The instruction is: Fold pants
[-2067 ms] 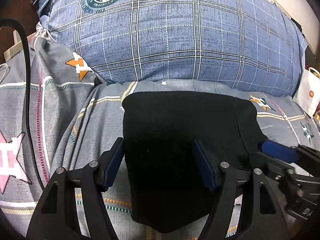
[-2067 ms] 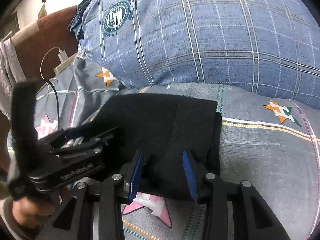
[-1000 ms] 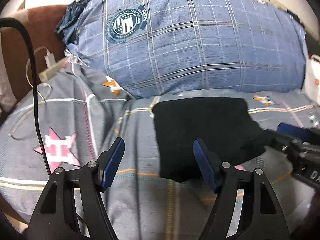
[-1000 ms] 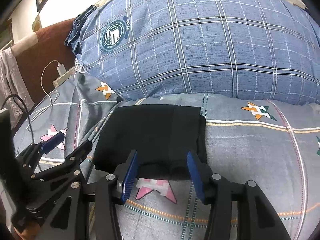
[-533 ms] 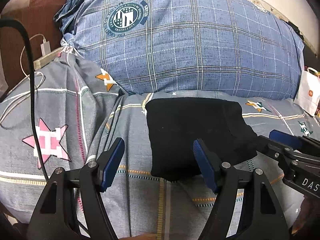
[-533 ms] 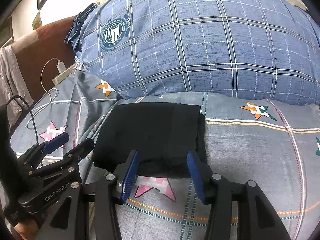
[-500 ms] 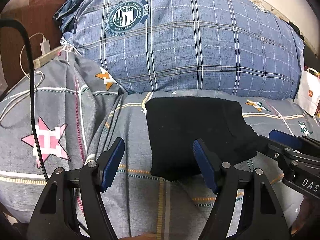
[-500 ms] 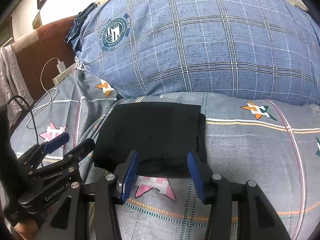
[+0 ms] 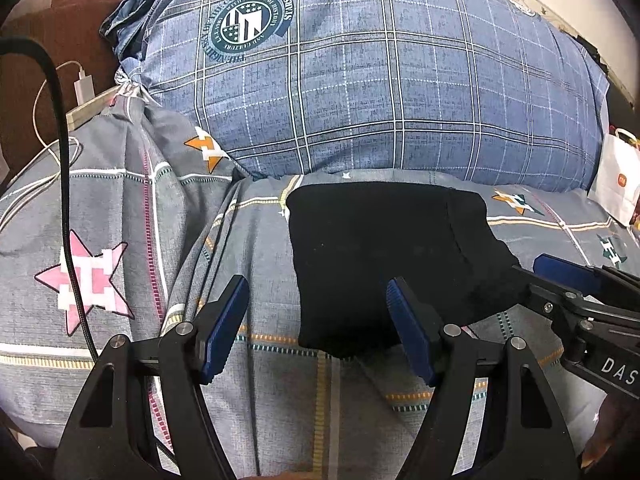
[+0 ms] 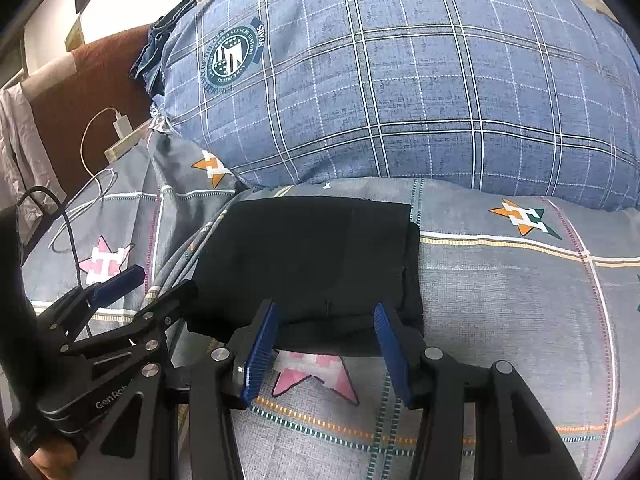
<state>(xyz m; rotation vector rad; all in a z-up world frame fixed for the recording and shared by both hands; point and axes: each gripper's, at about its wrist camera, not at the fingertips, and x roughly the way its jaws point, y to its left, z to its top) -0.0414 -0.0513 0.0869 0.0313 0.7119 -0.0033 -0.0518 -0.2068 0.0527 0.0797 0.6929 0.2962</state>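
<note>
The black pants [image 9: 384,256] lie folded into a compact rectangle on the grey star-patterned bedsheet [image 9: 120,208], just in front of a big blue plaid pillow. They also show in the right wrist view [image 10: 316,264]. My left gripper [image 9: 318,328] is open and empty, just short of the pants' near left edge. My right gripper [image 10: 324,336] is open and empty at the pants' near right edge, fingers apart over the hem. Each gripper shows in the other's view: the right one [image 9: 568,280] and the left one [image 10: 132,284].
The blue plaid pillow [image 9: 380,80] fills the back. A white charger with its cable [image 9: 84,84] and a black cable [image 9: 64,152] lie at the left by a brown headboard [image 10: 80,92]. A white paper bag [image 9: 616,180] stands at far right.
Both grippers have let go of the pants and pulled back toward me. The folded pants stay flat on the bed. Over the last half second little has moved.
</note>
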